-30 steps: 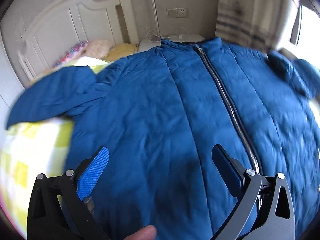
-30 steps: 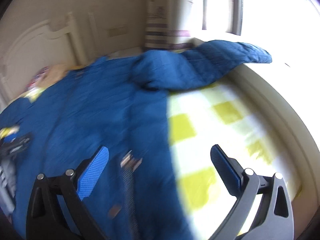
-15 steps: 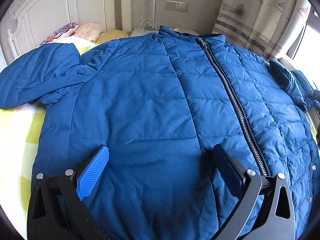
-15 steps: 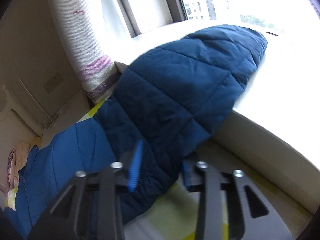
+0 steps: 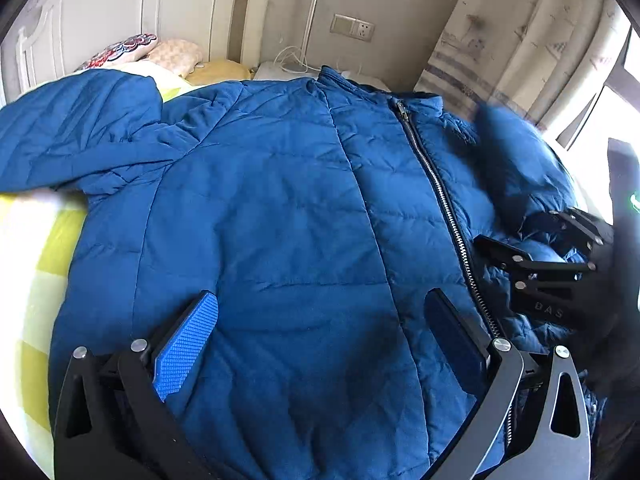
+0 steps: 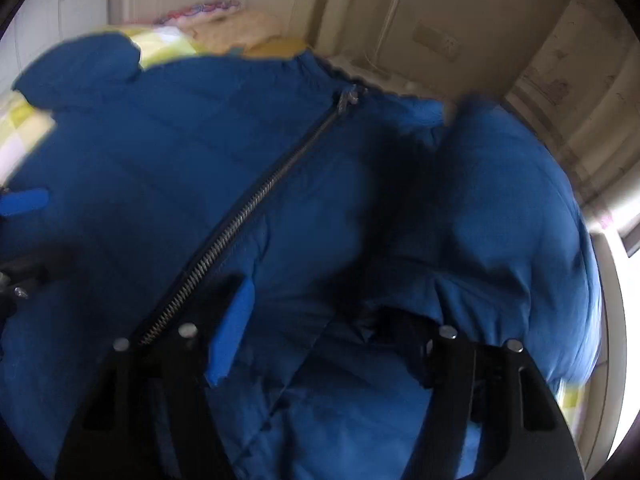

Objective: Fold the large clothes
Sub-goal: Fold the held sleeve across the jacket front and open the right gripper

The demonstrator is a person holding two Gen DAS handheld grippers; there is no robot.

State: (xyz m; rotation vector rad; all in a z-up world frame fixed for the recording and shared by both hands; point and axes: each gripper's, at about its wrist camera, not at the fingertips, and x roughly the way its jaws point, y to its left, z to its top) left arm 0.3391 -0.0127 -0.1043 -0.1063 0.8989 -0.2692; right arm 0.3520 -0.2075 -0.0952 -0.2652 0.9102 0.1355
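Note:
A large blue quilted jacket [image 5: 280,220] lies front up on the bed, zipped, with a silver zipper [image 5: 436,196] running down its middle. Its left sleeve [image 5: 80,136] is spread out to the left. My left gripper [image 5: 320,332] is open and empty, hovering over the jacket's lower front. My right gripper [image 6: 312,320] holds the right sleeve [image 6: 500,220] over the jacket's right front; it also shows in the left wrist view [image 5: 532,256]. The sleeve's fabric bunches between its fingers; the right finger is partly hidden.
The bed has a yellow and white checked cover [image 5: 36,272] and a white headboard [image 5: 120,8]. Pillows [image 5: 172,54] lie at its head. A curtain [image 5: 512,40] and bright window [image 5: 624,92] are on the right. A wall socket [image 5: 354,28] is behind.
My right gripper closed on the right sleeve at the window sill and carried it left, over the jacket's front. My left gripper stayed open over the jacket's lower front.

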